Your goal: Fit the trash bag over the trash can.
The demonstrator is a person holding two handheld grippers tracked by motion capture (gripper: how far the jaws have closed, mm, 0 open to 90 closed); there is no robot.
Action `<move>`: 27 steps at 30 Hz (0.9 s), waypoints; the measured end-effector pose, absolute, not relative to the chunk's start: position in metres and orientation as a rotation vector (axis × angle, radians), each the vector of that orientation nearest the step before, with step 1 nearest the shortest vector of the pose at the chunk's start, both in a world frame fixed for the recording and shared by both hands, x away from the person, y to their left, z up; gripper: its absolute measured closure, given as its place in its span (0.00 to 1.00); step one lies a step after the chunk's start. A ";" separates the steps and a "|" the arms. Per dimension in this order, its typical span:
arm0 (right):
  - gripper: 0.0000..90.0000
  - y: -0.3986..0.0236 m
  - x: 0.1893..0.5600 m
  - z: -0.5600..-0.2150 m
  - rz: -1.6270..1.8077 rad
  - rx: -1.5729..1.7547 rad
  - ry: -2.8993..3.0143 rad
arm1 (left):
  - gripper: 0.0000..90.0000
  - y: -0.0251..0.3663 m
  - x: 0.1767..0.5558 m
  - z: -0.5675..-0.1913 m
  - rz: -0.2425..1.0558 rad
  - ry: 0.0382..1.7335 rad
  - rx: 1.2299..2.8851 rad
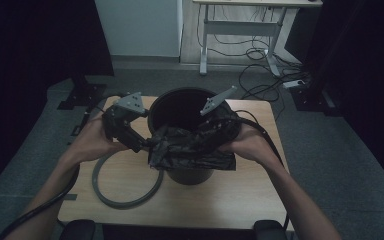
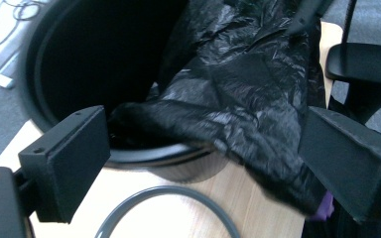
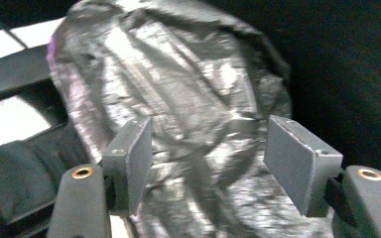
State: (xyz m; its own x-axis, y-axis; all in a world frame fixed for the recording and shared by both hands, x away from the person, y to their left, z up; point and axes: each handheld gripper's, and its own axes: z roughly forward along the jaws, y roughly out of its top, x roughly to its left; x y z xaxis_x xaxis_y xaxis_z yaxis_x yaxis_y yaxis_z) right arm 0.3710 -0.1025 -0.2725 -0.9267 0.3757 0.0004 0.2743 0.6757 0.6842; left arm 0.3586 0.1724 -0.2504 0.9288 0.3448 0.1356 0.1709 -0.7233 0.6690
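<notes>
We work over the tabletop (image 1: 240, 195), fitting a bag (image 1: 192, 147) into the bin (image 1: 180, 107). The bag drapes over the bin's near rim, bunched between our two tools. A grey ring (image 1: 125, 187) lies below the left tool (image 1: 142, 145). That tool stands open, bag between its jaws but unpressed. The right tool (image 3: 206, 163) is also open, the bag just ahead of its pads. We judge it best to pinch one layer at the hem with each tool, then spread them apart over the rim.
</notes>
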 end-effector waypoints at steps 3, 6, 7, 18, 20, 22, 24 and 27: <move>0.45 -0.098 0.363 -0.274 1.083 0.488 2.779 | 0.07 0.168 0.363 -0.258 0.336 0.385 2.392; 0.65 -0.093 0.358 -0.276 1.058 0.453 2.812 | 0.11 0.167 0.369 -0.264 0.353 0.425 2.387; 0.73 -0.092 0.357 -0.276 1.040 0.445 2.832 | 0.12 0.167 0.370 -0.265 0.357 0.434 2.386; 0.98 -0.092 0.368 -0.268 1.148 0.505 2.857 | 0.13 0.168 0.375 -0.266 0.412 0.455 2.362; 0.97 -0.090 0.373 -0.268 1.127 0.526 2.832 | 0.14 0.167 0.376 -0.262 0.416 0.451 2.348; 0.96 -0.088 0.379 -0.268 1.125 0.547 2.811 | 0.14 0.165 0.376 -0.257 0.416 0.442 2.339; 0.95 -0.086 0.386 -0.268 1.122 0.568 2.795 | 0.15 0.161 0.377 -0.255 0.424 0.433 2.343; 0.94 -0.084 0.397 -0.268 1.106 0.597 2.772 | 0.15 0.158 0.380 -0.256 0.425 0.430 2.351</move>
State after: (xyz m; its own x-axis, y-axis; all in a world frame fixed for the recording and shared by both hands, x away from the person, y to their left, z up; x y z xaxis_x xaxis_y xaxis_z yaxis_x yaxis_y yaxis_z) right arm 0.3968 -0.0840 -0.2682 -0.9183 0.3922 0.0534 0.3212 0.6595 0.6796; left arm 0.3797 0.1581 -0.2561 0.8912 0.4155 0.1817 0.1864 -0.7009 0.6885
